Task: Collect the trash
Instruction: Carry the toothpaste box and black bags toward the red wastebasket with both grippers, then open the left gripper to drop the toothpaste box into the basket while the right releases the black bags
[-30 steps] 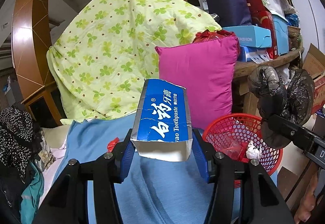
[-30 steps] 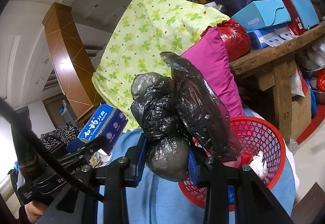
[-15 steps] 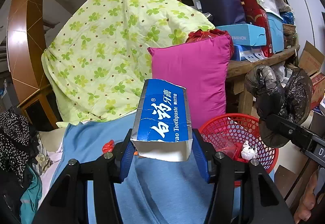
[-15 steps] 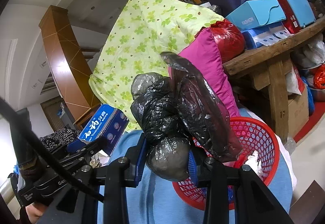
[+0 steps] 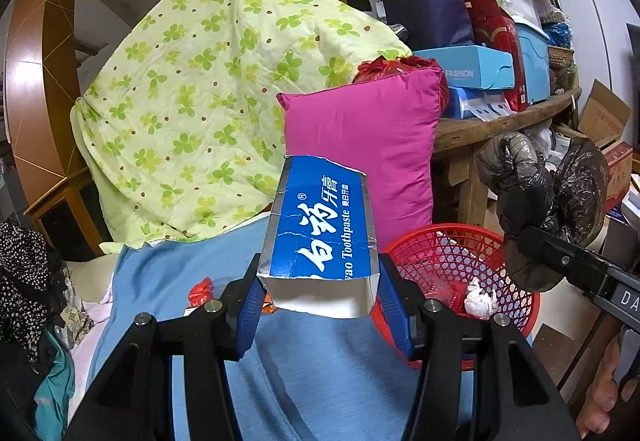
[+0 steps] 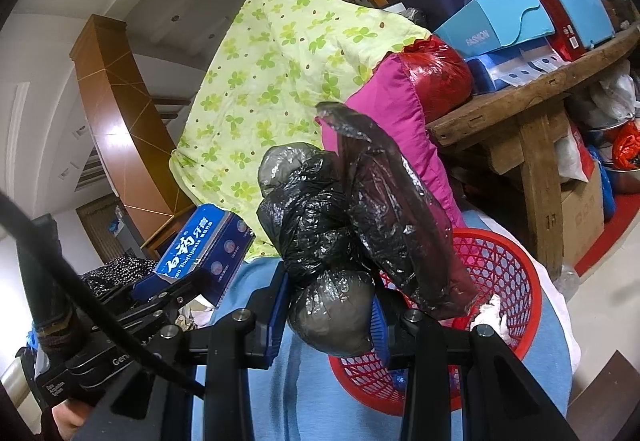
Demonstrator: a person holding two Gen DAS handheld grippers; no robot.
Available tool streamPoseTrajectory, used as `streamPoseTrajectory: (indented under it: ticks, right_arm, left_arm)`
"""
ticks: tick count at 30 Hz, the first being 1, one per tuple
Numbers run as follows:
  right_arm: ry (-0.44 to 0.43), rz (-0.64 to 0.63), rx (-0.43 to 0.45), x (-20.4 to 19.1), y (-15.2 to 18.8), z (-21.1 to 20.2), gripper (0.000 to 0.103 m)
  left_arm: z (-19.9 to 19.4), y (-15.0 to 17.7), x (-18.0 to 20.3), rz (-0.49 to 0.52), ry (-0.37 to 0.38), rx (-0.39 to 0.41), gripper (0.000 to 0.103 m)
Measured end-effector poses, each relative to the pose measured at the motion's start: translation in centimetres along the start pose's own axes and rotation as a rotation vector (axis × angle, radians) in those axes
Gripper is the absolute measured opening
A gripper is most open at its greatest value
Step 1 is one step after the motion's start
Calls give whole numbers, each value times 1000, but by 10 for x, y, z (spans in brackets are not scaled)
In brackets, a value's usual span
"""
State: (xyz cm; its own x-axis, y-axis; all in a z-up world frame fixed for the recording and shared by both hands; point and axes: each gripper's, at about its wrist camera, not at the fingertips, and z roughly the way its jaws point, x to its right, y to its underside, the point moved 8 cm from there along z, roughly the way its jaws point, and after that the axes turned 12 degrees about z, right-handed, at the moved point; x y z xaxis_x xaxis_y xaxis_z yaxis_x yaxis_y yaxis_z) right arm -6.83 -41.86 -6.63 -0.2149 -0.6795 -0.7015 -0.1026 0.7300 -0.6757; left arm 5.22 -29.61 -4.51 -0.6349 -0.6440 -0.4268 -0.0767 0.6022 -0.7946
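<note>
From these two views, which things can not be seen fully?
- Red basket: left wrist view, the toothpaste box and left claw cover its near side.
- Basket contents: right wrist view, the black plastic bag in the right claw hides most.
- Red wrapper: left wrist view, partly behind a finger.

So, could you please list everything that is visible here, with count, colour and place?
toothpaste box: 1, blue, between left gripper's pads
plastic bag: 1, black, crumpled, in right gripper
basket: 1, red mesh, on blue sheet
tissue: 1, white, inside basket
wrapper: 1, red, on sheet
sheet: 1, blue, below grippers
pillow: 1, magenta, behind basket
quilt: 1, green clover print, left
wooden table: 1, brown, piled with boxes
left gripper: black, blue pads
right gripper: black, blue pads
</note>
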Motion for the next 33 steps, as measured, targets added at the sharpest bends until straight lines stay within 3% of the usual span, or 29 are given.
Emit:
streamPoseTrajectory:
  ticks: [21, 33]
  right_arm:
    - [42, 44, -13, 27, -2, 9, 38]
    - [77, 89, -4, 51, -8, 5, 39]
  left_arm:
    - [25, 5, 21, 22, 68, -20, 56]
    - [39, 7, 51, 10, 238, -10, 56]
